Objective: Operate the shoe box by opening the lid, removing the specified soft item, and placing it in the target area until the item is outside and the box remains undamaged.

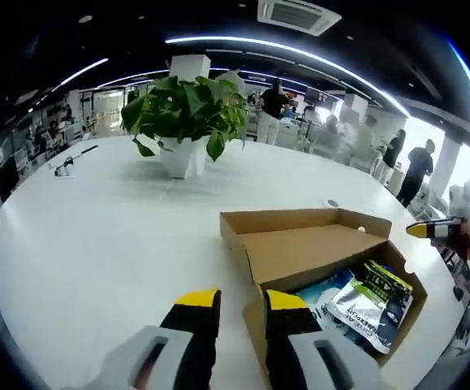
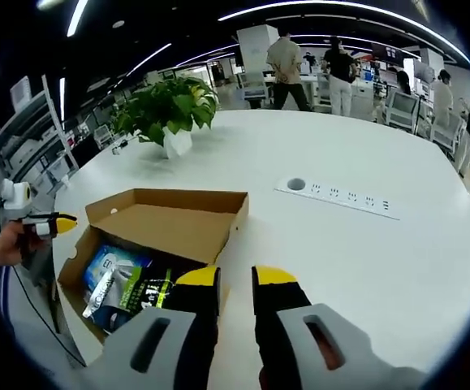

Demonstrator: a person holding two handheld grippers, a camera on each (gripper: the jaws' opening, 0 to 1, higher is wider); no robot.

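One cardboard shoe box (image 1: 324, 272) stands open on the white worktop (image 1: 105, 236), its hinged lid (image 1: 303, 231) folded back and lying flat behind the tray. Inside the tray lie at least two soft packets: a blue-and-white pouch (image 1: 322, 294) partly under a silver-and-black pouch (image 1: 371, 302) printed with yellow-green lettering; in the right gripper view the same contents appear as a blue packet (image 2: 107, 264) beside the silver-black one (image 2: 133, 288), and whether more items lie beneath cannot be told. One potted plant (image 1: 187, 114) with broad green leaves in a white pot stands farther back on the worktop. One white power strip (image 2: 340, 197) is set into the surface, with one round grommet (image 2: 296, 184) at its end. The left claw (image 1: 243, 305), yellow-tipped, is slightly spread and holds nothing; its right-hand jaw overlaps the near corner of the box, though contact cannot be confirmed. The right claw (image 2: 236, 280) is likewise slightly spread and empty, one jaw lying over the box's near edge and the other over bare worktop. Several people stand in the office behind.
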